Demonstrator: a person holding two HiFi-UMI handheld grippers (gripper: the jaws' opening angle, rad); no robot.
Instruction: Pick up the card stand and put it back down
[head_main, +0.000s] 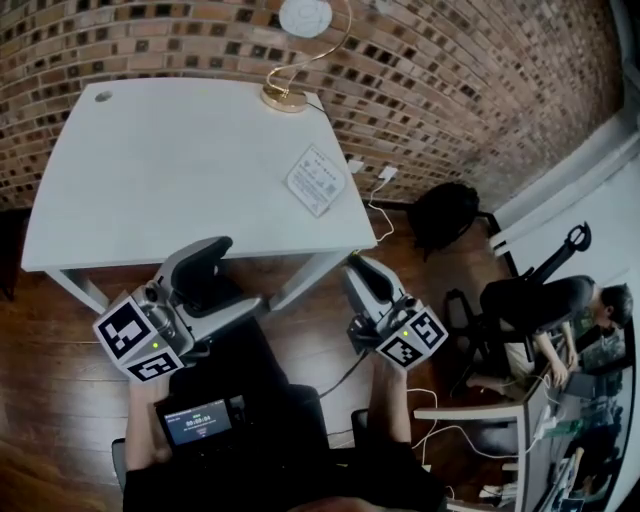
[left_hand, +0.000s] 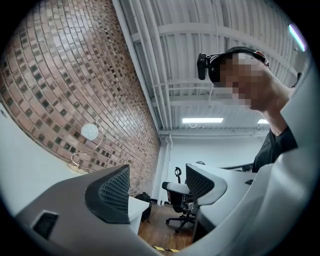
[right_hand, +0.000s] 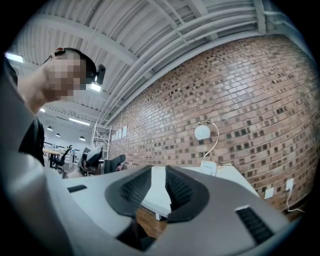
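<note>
With both gaping empty, my right tongs sit nearer than my left tongs to the white rectangular card stand ahead.

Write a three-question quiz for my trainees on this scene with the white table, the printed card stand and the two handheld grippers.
1. True or false: the left gripper holds the white printed card stand.
2. Which stands nearest the far edge of the white rectangular table? A the card stand; B the gold wire holder with a round white disc; C the left gripper.
3. Fill in: the jaws of the right gripper are ____, with nothing held between them.
Key: 1 false; 2 B; 3 open.
</note>
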